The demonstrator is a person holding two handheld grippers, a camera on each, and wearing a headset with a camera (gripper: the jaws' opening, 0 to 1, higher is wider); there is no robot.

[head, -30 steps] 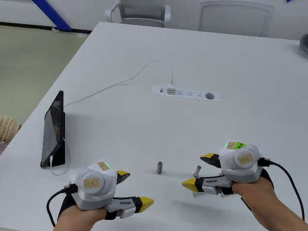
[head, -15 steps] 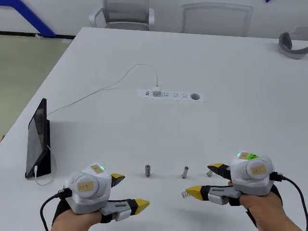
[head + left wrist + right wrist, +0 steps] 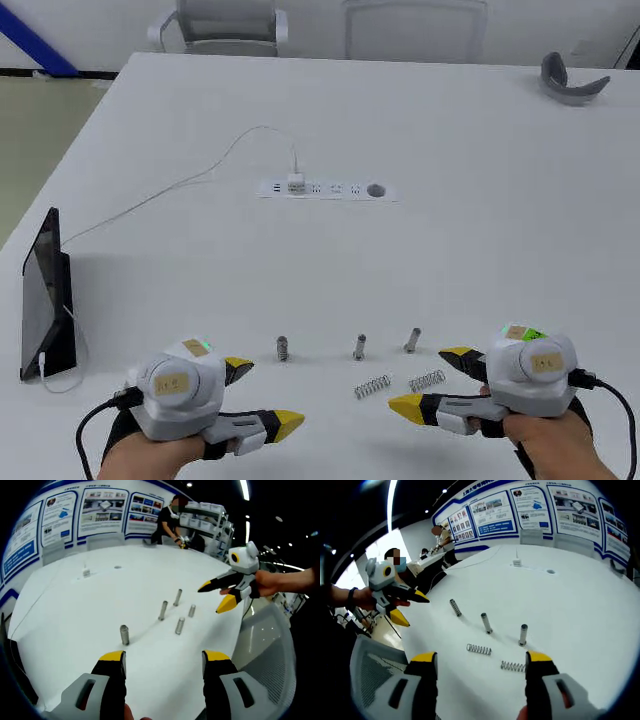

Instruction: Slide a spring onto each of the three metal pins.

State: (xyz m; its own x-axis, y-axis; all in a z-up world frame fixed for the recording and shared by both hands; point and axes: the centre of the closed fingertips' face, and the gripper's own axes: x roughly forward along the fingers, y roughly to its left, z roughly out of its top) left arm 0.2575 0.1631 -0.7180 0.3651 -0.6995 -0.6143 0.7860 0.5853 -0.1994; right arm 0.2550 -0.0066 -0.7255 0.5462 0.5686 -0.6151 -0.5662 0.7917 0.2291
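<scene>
Left gripper (image 3: 265,392) and right gripper (image 3: 428,381) hover spread and empty; the nearer loose spring (image 3: 432,378) lies flat just before the bare right pin (image 3: 411,340), so pinch it lightly near one end, bore left open.

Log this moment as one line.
left pin: loaded; middle pin: bare; right pin: bare; two springs: loose; left gripper: open; right gripper: open

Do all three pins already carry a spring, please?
No: one pin carries a spring, while two loose springs lie flat on the table before the two bare pins.
</scene>
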